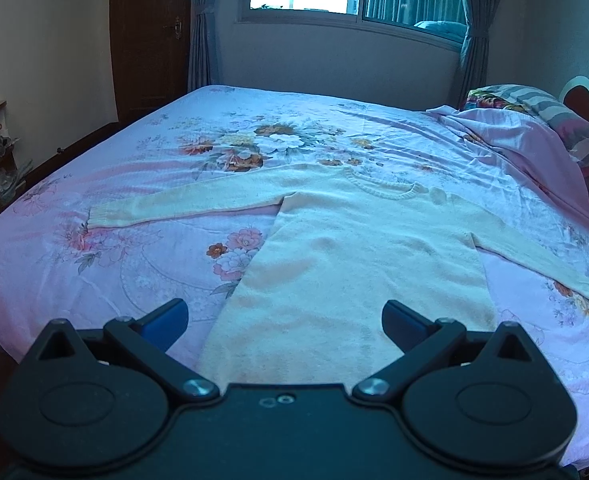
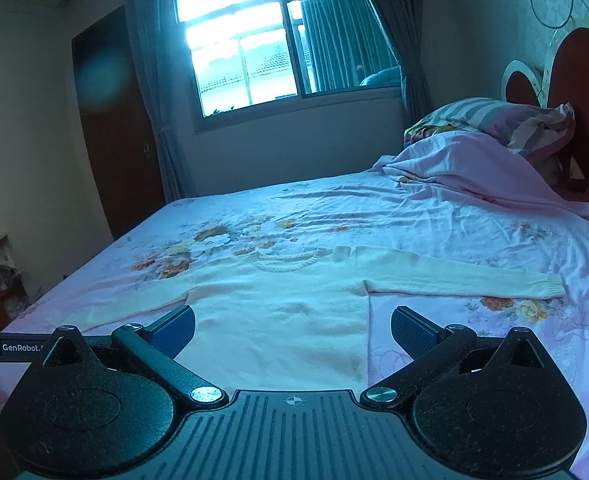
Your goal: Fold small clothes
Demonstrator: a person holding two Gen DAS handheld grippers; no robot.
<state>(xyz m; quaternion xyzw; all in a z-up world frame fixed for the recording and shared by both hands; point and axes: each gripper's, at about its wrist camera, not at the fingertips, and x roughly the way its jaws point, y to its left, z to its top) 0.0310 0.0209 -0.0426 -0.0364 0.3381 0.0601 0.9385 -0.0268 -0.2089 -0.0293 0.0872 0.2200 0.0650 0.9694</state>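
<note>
The cream sweater [image 1: 334,240] lies flat on the bed [image 1: 154,264], front up and both sleeves spread wide, so its fold lines are easy to reach. The left hand-held gripper [image 1: 284,326] and the right hand-held gripper [image 2: 292,332] hover above its hem, jaws spread and holding nothing, apparently ready for a first grasp.

A home bedroom: floral-sheeted bed [image 1: 174,128], pillow [image 2: 494,118], curtained window [image 2: 250,48], wooden door [image 1: 150,32].

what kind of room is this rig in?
A home bedroom, most likely. A bed with a floral sheet, a pillow by the headboard, and a curtained window. A sweater lies spread flat.
</note>
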